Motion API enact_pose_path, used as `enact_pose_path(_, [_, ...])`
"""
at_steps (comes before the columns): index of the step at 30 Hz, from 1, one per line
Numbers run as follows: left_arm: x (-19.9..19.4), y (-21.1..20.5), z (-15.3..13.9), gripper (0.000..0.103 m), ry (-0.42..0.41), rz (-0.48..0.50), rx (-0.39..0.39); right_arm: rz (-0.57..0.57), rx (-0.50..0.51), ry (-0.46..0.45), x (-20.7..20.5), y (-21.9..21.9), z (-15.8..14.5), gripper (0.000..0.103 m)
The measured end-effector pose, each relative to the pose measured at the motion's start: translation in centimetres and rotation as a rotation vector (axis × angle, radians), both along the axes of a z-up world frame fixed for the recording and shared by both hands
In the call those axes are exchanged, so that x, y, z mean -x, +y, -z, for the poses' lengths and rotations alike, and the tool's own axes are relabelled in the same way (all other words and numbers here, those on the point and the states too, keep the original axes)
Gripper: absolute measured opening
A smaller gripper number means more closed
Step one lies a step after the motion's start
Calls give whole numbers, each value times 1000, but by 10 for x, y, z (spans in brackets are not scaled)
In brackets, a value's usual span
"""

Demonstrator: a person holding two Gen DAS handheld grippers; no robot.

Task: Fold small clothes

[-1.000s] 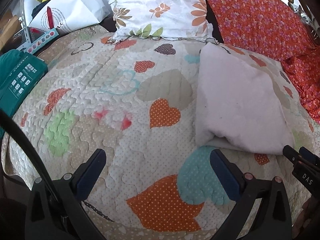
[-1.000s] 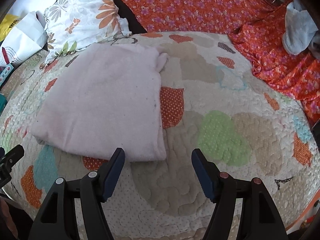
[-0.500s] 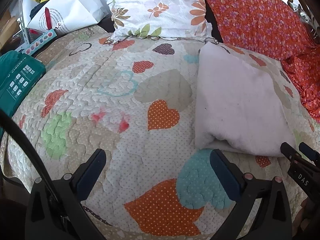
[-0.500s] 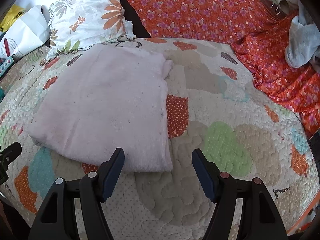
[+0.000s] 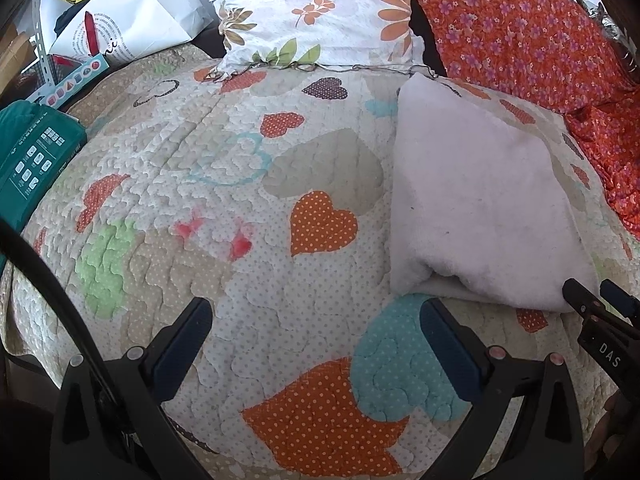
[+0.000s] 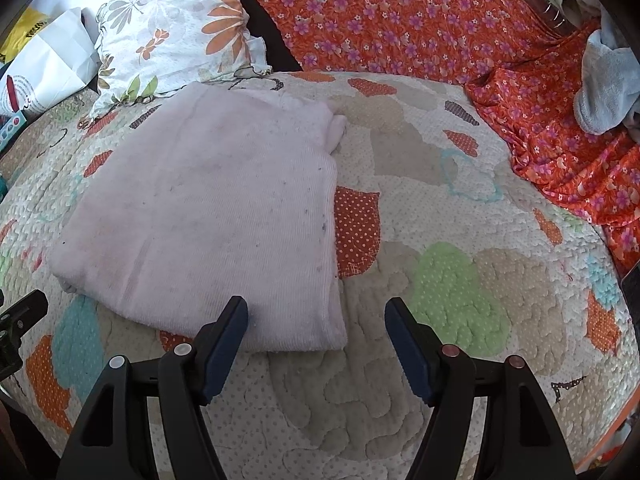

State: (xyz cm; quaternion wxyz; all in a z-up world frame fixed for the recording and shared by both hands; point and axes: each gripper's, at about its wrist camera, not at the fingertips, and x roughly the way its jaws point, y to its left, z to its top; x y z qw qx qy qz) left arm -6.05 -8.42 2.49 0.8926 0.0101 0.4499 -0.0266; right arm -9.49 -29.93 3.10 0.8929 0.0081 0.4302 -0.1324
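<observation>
A pale pink garment (image 6: pixel 212 216) lies folded into a flat rectangle on the heart-patterned quilt (image 6: pixel 452 288). It also shows at the right of the left wrist view (image 5: pixel 480 200). My right gripper (image 6: pixel 316 312) is open and empty, just above the quilt at the garment's near right corner, its left finger over the near hem. My left gripper (image 5: pixel 316 316) is open and empty over bare quilt (image 5: pixel 240 184), left of the garment's near left corner. The tips of the right gripper (image 5: pixel 600 300) show at the right edge of the left wrist view.
A floral pillow (image 6: pixel 172 36) and an orange flowered cloth (image 6: pixel 400 16) lie at the far side. A grey-blue garment (image 6: pixel 608 88) sits on the orange cloth at the right. A white paper bag (image 5: pixel 120 20) and a green box (image 5: pixel 32 156) stand at the left.
My right gripper has moved forward and slightly left, closer to the garment's near right corner. My left gripper has barely shifted. Both stay open.
</observation>
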Motion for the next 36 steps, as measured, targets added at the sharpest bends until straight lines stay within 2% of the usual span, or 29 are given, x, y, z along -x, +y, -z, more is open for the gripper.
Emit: enact_pose_path(36, [-6, 3, 4, 103, 13, -10, 2, -20, 63, -26, -1, 10, -2, 77])
